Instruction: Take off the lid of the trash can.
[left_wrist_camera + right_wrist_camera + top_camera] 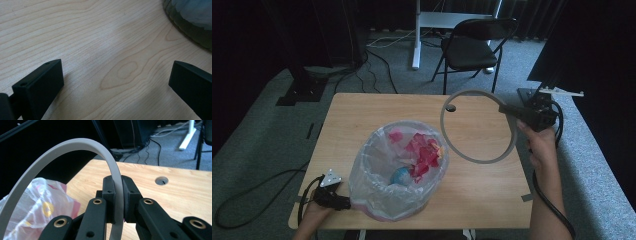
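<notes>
A grey plastic ring hangs in the air over the right half of the wooden table, its left side near the bin. My right gripper is shut on the ring's right edge; in the right gripper view both jaws pinch the ring's grey band. A small bin lined with a clear plastic bag stands at the front of the table and holds pink scraps and a blue ball. My left gripper rests low by the bin's left foot, jaws wide apart over bare wood, nothing between them.
A round cable hole is in the table's far side. A black folding chair and a white desk leg stand beyond the table. Cables trail over the grey carpet at the left.
</notes>
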